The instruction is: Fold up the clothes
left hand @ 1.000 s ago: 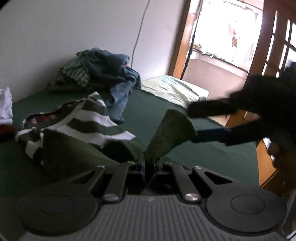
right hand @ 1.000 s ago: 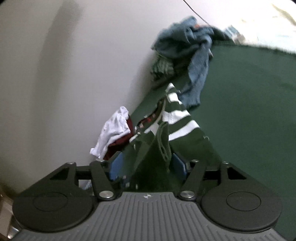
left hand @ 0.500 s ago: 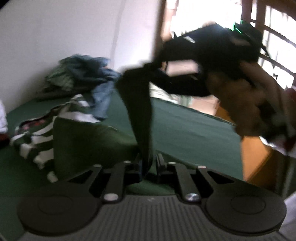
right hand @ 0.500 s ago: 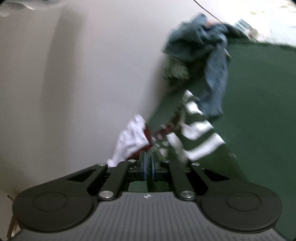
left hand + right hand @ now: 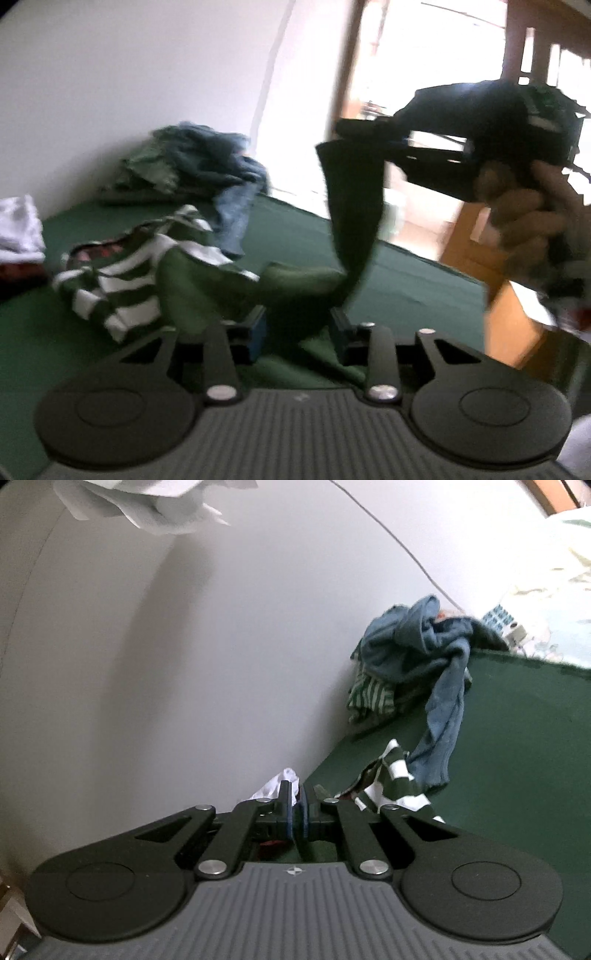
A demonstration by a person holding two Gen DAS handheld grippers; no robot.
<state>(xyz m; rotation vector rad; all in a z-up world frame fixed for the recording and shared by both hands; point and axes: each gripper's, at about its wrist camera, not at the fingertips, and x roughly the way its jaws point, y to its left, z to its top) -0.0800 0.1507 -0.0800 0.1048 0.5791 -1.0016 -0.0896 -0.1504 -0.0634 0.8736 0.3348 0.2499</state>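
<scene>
We hoist the green garment (image 5: 351, 206), seemingly clenched in our right gripper (image 5: 341, 134), while our left gripper (image 5: 297, 325) opens around it, next needing a fresh hold.

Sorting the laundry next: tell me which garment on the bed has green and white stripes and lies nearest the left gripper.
The green-and-white striped shirt, crumpled just beyond the left gripper. Its stripes are broad; the blue garment and thin-striped cloth lie farther back against the wall.

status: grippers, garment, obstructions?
Left gripper opening, green cloth loose between jaws. Right gripper shut on green striped garment's sleeve, lifted. Nothing blocking; clothes pile sits apart.
</scene>
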